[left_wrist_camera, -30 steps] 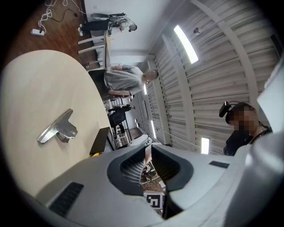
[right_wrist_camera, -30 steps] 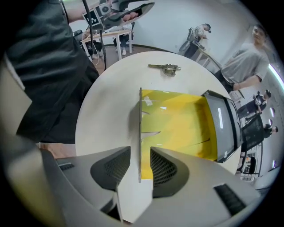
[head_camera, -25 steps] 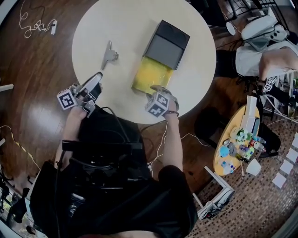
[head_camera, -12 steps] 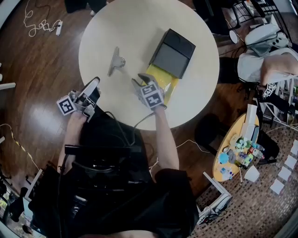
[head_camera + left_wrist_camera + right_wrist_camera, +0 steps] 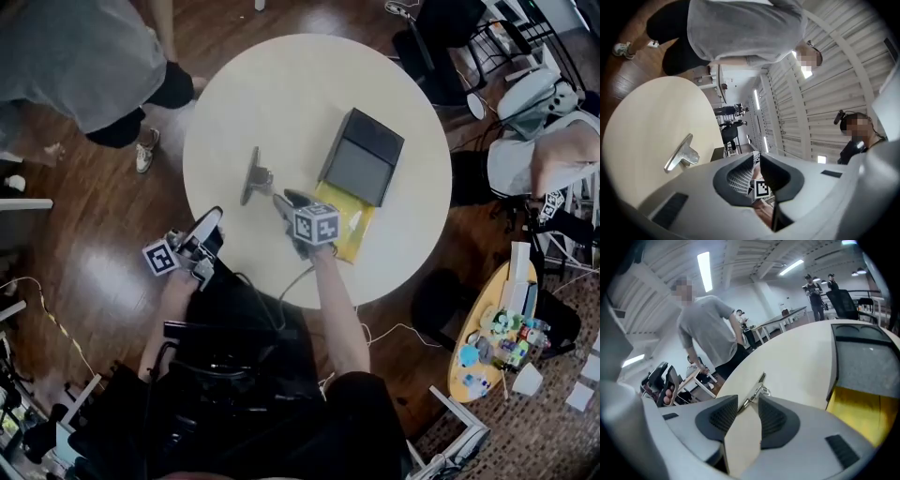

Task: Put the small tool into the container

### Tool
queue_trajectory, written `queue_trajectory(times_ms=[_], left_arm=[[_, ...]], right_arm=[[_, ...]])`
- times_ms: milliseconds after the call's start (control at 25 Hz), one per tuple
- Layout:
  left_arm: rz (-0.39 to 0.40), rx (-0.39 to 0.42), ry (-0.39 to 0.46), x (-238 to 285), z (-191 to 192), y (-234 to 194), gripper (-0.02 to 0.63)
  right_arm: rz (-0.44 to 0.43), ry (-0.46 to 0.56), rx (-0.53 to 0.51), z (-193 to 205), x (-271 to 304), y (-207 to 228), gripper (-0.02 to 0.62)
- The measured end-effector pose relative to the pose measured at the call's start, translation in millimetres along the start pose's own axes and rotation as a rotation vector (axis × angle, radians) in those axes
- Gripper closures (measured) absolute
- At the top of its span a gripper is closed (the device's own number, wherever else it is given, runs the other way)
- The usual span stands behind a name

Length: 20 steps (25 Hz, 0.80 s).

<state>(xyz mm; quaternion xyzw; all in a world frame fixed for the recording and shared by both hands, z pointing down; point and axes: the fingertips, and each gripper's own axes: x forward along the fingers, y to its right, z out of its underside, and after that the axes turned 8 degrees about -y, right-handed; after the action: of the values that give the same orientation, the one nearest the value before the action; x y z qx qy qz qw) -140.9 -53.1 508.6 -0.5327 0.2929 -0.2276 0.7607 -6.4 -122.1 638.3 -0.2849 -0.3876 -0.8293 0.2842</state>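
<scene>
- One small tool (image 5: 253,175), a bare metal piece, lies flat on the surface. It sits left of the container (image 5: 361,161) and apart from it, and nothing holds it.
- Right gripper (image 5: 286,201): its jaws stand well apart and empty, and it is aimed down at the tool. In the right gripper view the tool's near end shows just beyond the tips.
- Step in hand, by judgement: the approach for the pick.
- Recommended method: keep the jaws wide and lower them until the pads straddle the narrow shaft. Close only once the tips are near the surface, since flat metal is likely to skid away from a glancing touch.
- Container: a dark box with a grey top face. A yellow part (image 5: 343,221) projects from its near end, beside the right gripper's marker cube. Whether an opening is free cannot be told.
- Left gripper (image 5: 213,217): it is held at the near edge of the surface, jaws only a slit apart, with nothing between them.
- Surface (image 5: 281,84): round and pale, it carries the tool and the container.
- Room: a dark wooden floor (image 5: 75,234). A person in a grey top (image 5: 75,47) stands beyond the far left edge. A low side table (image 5: 450,309) with small coloured items stands at the right.
</scene>
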Motion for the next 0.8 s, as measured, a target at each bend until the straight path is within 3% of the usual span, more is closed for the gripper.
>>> queue_trajectory(times_ms=[360, 640, 800], left_arm=[[-0.008, -0.001, -0.012, -1.9, 2.6, -11.3, 0.565], [-0.055, -0.009, -0.036, -45.7, -8.1, -18.1, 0.565], [-0.036, -0.011, -0.015, -24.3, -17.8, -8.2, 0.565]], right_arm=[[-0.043, 0.059, 0.185, -1.9, 12.3, 14.6, 0.446], [-0.036, 0.074, 0.235, -1.8, 28.3, -9.8, 0.446], [-0.080, 0.089, 0.261, -16.1, 33.0, -6.6, 0.446]])
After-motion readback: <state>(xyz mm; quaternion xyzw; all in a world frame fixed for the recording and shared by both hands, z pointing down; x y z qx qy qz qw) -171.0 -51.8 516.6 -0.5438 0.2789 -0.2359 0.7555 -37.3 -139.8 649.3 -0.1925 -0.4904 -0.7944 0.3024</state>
